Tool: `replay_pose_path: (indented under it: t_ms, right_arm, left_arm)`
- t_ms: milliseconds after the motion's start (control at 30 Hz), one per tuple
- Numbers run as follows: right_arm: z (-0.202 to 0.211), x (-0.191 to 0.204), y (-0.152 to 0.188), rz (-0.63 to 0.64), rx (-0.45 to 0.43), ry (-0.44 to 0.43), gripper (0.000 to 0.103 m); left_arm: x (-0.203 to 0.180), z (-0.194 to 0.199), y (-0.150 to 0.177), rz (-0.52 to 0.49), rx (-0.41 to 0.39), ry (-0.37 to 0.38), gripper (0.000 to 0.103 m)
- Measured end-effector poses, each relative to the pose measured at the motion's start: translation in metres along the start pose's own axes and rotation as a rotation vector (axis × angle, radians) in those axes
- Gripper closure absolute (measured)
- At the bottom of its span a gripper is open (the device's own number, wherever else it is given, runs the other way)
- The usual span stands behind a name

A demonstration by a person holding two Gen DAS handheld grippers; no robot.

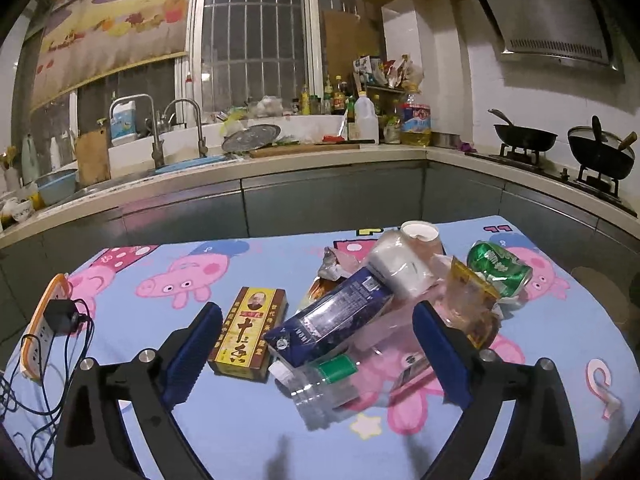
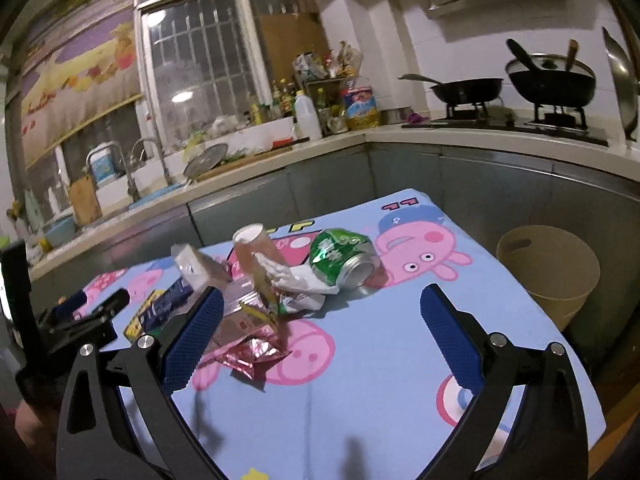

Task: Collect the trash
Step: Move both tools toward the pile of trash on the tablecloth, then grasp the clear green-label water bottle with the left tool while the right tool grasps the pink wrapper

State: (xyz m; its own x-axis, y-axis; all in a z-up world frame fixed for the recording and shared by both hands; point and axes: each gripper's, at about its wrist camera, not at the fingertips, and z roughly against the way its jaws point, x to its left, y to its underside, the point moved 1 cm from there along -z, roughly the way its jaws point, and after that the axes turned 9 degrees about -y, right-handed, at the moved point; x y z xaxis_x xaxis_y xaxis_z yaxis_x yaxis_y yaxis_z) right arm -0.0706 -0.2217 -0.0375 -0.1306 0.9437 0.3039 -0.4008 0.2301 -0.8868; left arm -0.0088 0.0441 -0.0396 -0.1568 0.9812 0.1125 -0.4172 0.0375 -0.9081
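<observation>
A pile of trash lies on the cartoon-pig tablecloth (image 1: 248,432). In the left wrist view I see a yellow spice box (image 1: 250,330), a dark blue carton (image 1: 332,318), a clear plastic bottle (image 1: 320,384), a white tissue pack (image 1: 400,266), a paper cup (image 1: 420,234), a yellow-edged wrapper (image 1: 472,304) and a crushed green can (image 1: 500,266). My left gripper (image 1: 320,348) hovers open over the carton and bottle. In the right wrist view my right gripper (image 2: 320,328) stands open above a pink foil wrapper (image 2: 252,354), with the green can (image 2: 344,258) and paper cup (image 2: 252,240) farther back.
A tan waste bin (image 2: 548,272) stands on the floor off the table's right edge. An orange-rimmed power strip (image 1: 44,332) with a plugged charger and cables lies at the table's left. The kitchen counter (image 1: 320,164), sink and stove with woks run behind.
</observation>
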Motion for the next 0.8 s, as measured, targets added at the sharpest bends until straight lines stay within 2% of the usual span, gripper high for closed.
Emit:
replay_pose_path:
  t_ms: [67, 200, 300, 400, 533, 667, 800]
  right_arm:
    - [-0.006, 0.003, 0.002, 0.02, 0.027, -0.016, 0.013]
    - [-0.018, 0.008, 0.007, 0.054, 0.082, -0.063, 0.036]
    - [-0.03, 0.012, 0.013, 0.077, 0.129, -0.094, 0.05]
    - [-0.045, 0.018, 0.02, 0.085, 0.178, -0.133, 0.059]
    - [-0.072, 0.025, 0.032, 0.123, 0.235, -0.149, 0.063]
    - [-0.101, 0.026, 0.039, 0.124, 0.299, -0.156, 0.063]
    - [-0.119, 0.03, 0.043, 0.127, 0.343, -0.165, 0.063]
  left_arm:
    - [0.008, -0.006, 0.001, 0.008, 0.022, -0.001, 0.008]
    - [0.03, -0.019, 0.006, 0.056, 0.078, -0.015, 0.011]
    - [0.04, -0.026, 0.009, 0.079, 0.108, -0.014, 0.014]
    - [0.045, -0.03, 0.01, 0.084, 0.121, -0.014, 0.018]
    - [0.045, -0.035, 0.013, 0.081, 0.14, 0.023, 0.026]
    - [0.04, -0.038, 0.016, 0.055, 0.147, 0.053, 0.028]
    - [0.037, -0.039, 0.018, 0.027, 0.144, 0.079, 0.034]
